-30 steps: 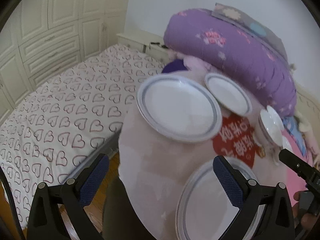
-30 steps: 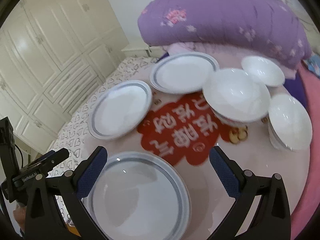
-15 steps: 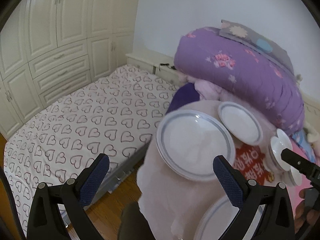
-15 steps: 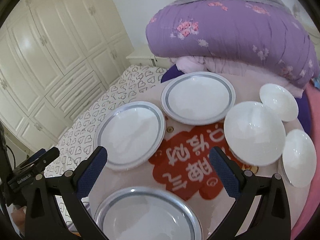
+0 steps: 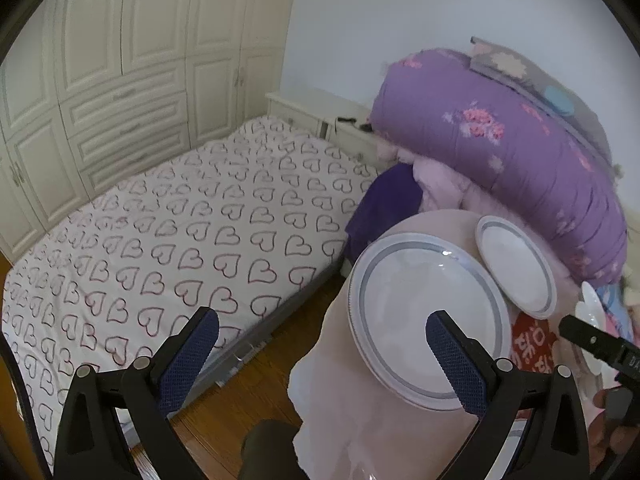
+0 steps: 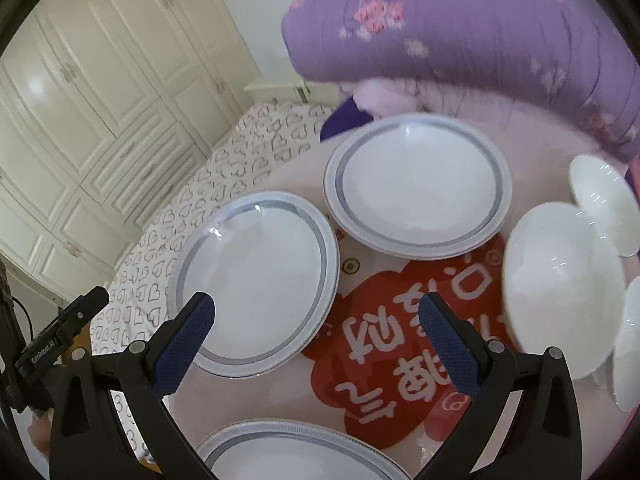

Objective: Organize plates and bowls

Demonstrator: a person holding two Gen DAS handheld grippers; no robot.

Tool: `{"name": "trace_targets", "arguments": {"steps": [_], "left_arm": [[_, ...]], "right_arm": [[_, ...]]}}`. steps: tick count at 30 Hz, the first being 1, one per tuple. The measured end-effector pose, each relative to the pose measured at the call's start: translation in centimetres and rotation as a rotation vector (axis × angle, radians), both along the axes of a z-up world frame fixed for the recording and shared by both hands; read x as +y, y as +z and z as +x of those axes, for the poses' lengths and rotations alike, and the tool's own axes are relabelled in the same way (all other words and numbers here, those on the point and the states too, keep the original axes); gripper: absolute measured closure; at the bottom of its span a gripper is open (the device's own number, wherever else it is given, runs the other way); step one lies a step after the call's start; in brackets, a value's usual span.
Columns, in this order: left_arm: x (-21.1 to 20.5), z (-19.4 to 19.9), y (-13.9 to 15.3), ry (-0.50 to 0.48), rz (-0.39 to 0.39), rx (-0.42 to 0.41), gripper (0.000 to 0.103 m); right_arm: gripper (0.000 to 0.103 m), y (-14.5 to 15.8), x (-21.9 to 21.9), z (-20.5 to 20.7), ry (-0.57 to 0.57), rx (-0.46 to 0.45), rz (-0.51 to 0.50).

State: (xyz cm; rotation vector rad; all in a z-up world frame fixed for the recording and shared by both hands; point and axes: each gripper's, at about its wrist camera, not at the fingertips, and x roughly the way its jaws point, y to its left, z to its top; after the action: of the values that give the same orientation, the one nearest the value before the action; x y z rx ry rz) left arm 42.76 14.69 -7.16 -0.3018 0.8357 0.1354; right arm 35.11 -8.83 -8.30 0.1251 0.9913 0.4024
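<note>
We've pulled both grippers back up, so the nearest plate (image 6: 296, 452) now sits at the frame bottom; left gripper (image 5: 320, 360) and right gripper (image 6: 316, 344) both spread wide, nothing grabbed yet.

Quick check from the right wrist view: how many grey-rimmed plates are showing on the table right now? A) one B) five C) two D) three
D: three grey-rimmed plates show, a far plate, a middle plate and a near plate cut off by the bottom edge; the rest are plain white bowls.
</note>
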Motion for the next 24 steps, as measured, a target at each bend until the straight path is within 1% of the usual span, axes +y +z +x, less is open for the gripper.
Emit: {"name": "trace_targets", "arguments": {"steps": [3, 7, 11, 12, 15, 17, 20, 24], "left_arm": [[0.8, 2.5, -1.0, -0.003, -0.027, 0.028, 0.001], [2.5, 5.1, -1.6, -0.005, -0.051, 0.043, 0.001], [3.0, 6.7, -2.6, -0.017, -0.070, 0.060, 0.001], [3.2, 7.6, -3.0, -0.020, -0.080, 0.071, 0.001], [3.8, 8.7, -3.9, -0.029, -0.107, 0.092, 0.001], [4.1, 9.7, -4.6, -0.034, -0.114, 0.107, 0.002], [4.5, 11.2, -5.5, -0.046, -0.129, 0.129, 0.011], [4.5, 12.5, -6.5, -0.063, -0.137, 0.153, 0.020]], "right_arm": [[0.000, -1.0, 0.4, 0.8, 0.002, 0.030, -0.003], [0.000, -1.9, 0.7, 1.8, -0.003, 0.059, -0.006], [0.000, -2.6, 1.0, 2.6, -0.003, 0.080, -0.011], [0.000, -2.7, 1.2, 2.7, -0.001, 0.085, -0.012], [0.001, -3.3, 1.5, 3.2, 0.004, 0.103, -0.016], [0.004, -3.8, 1.7, 3.5, 0.003, 0.119, -0.017], [0.011, -4.6, 1.9, 4.2, -0.005, 0.151, -0.020], [0.018, -5.4, 2.0, 5.0, -0.008, 0.184, -0.011]]}}
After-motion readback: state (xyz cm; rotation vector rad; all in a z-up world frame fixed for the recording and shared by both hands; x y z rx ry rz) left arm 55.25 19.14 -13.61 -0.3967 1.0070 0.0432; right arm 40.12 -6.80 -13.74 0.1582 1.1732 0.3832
